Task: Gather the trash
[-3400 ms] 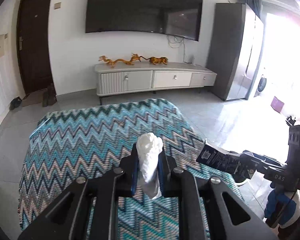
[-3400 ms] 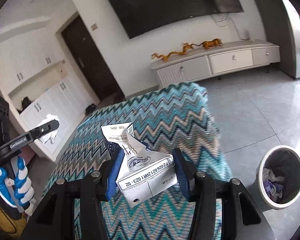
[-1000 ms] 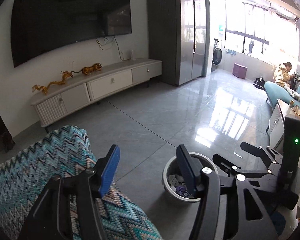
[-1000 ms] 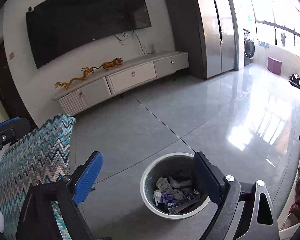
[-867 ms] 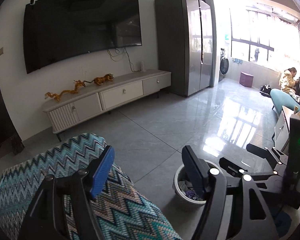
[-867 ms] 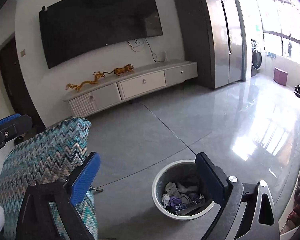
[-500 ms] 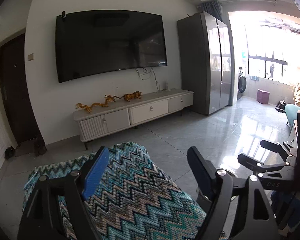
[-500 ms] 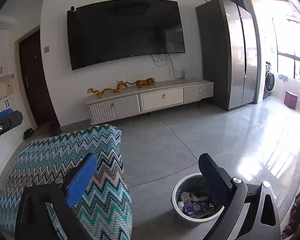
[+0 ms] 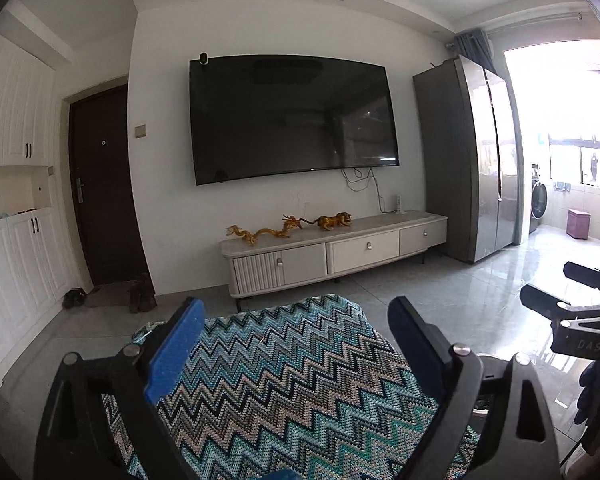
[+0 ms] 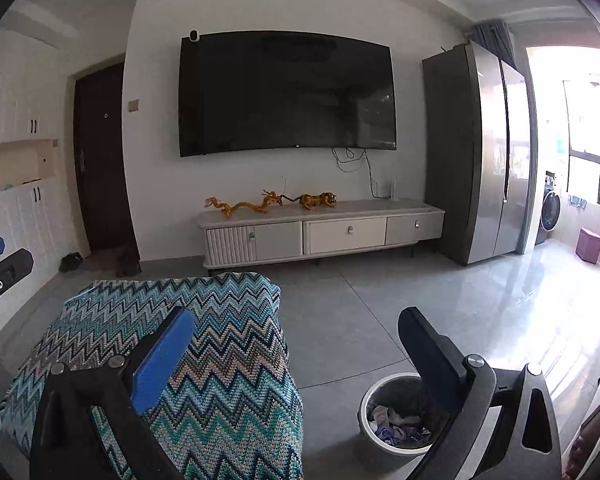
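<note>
My left gripper is open and empty above a table under a blue zigzag cloth. My right gripper is open and empty, held over the cloth's right edge and the grey floor. A round waste bin stands on the floor at lower right in the right wrist view, with paper scraps and wrappers inside. My right gripper also shows at the right edge of the left wrist view. No trash shows on the cloth.
A white TV cabinet with golden figurines stands against the far wall under a big TV. A tall grey fridge is at right. A dark door and white cupboards are at left.
Both grippers held trash 3.4 s ago and are now empty and open. Over the last second both swung from the bin back up and left towards the table.
</note>
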A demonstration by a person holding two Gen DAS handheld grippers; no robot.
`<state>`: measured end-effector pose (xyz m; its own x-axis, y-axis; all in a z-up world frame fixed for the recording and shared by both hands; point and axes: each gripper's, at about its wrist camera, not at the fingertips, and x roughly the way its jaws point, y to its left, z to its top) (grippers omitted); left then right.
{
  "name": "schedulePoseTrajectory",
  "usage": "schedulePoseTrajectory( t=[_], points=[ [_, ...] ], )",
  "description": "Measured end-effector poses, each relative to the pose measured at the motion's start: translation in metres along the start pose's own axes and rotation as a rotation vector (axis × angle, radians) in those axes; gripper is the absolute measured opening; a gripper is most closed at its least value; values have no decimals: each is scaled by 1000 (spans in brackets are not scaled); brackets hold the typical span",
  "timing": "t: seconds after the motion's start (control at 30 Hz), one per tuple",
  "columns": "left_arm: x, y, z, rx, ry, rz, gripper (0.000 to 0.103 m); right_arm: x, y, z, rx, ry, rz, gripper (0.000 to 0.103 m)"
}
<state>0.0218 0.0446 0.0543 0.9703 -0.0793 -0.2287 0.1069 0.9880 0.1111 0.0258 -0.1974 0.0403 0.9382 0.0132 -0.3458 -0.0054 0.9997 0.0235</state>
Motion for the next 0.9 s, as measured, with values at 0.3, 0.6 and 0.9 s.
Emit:
schedulePoseTrajectory(
  t=[0.3, 0.6, 0.9],
  points=[
    [-22, -8, -9, -6, -30, 99, 103, -34, 4, -4, -14, -74, -8, 103],
    [-24, -20, -19, -8, 10, 110, 103, -49, -2, -17, 17, -71, -37, 103],
    [-28, -31, -25, 1, 4, 84, 103, -59, -7, -28, 30, -89, -124, 103]
  ],
)
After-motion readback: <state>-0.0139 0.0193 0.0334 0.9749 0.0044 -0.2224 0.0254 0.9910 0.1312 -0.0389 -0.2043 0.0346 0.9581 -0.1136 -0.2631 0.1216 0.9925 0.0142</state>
